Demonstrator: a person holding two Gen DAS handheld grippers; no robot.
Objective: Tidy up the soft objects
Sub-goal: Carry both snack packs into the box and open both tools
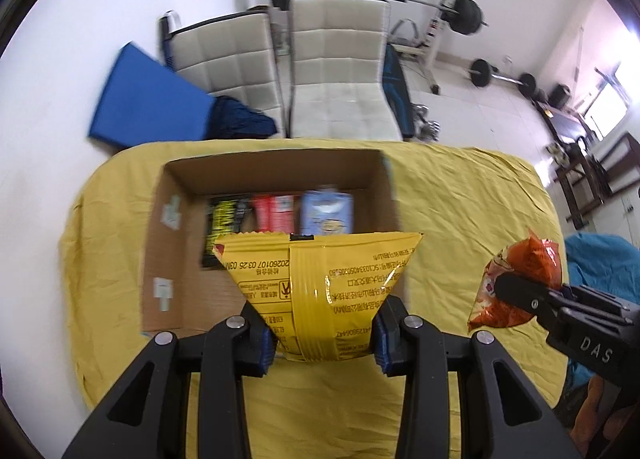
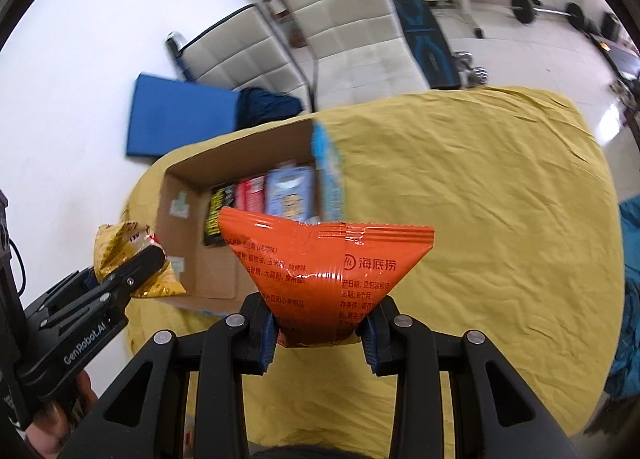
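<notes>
- Tool on the left (image 1: 324, 339) squeezes a yellow snack bag (image 1: 320, 283), held up over the near side of the cardboard box (image 1: 168, 259).
- The right tool (image 2: 320, 335) squeezes an orange snack bag (image 2: 324, 275) above the table (image 2: 480, 219).
- The box sits near the table's far left corner, with three packets (image 1: 280, 215) inside.
</notes>
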